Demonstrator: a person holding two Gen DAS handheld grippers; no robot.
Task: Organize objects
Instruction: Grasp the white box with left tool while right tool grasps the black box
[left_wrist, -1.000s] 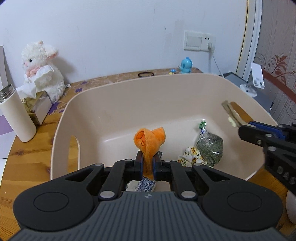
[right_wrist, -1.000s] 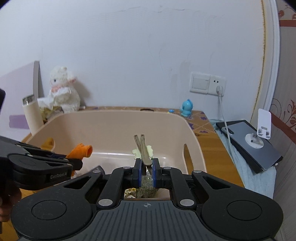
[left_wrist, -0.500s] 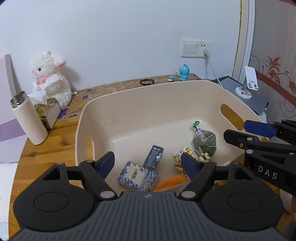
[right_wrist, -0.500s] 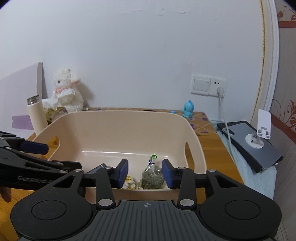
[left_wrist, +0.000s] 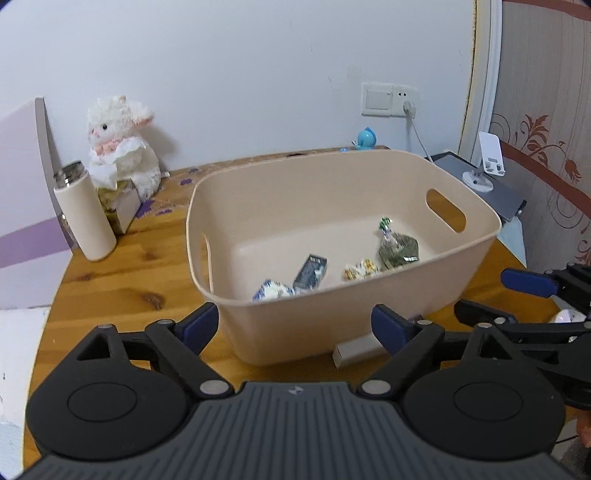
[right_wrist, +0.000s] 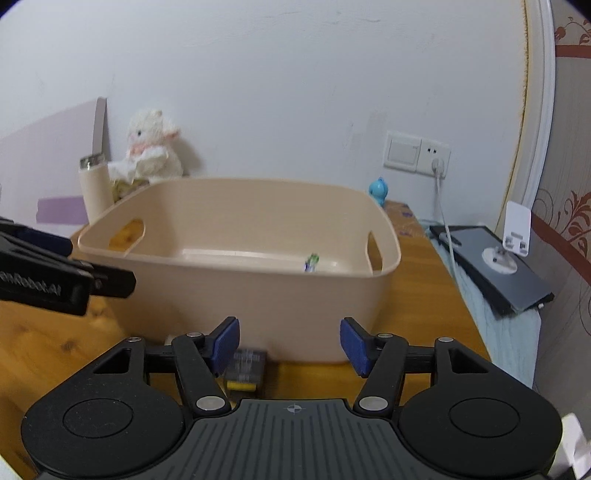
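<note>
A: Grippers first: left gripper (left_wrist: 293, 326) and right gripper (right_wrist: 290, 343) both have jaws opening with nothing between them, on the near side of the tub (left_wrist: 369, 325).

B: Next thing?

A: Small box (right_wrist: 245, 369) on the counter (right_wrist: 48, 350) against the tub's near wall. Probably light and stiff; pinch its flat sides.

B: Only the left view shows inside the tub: a green packet (left_wrist: 399, 251) and a dark carton (left_wrist: 310, 271).
</note>
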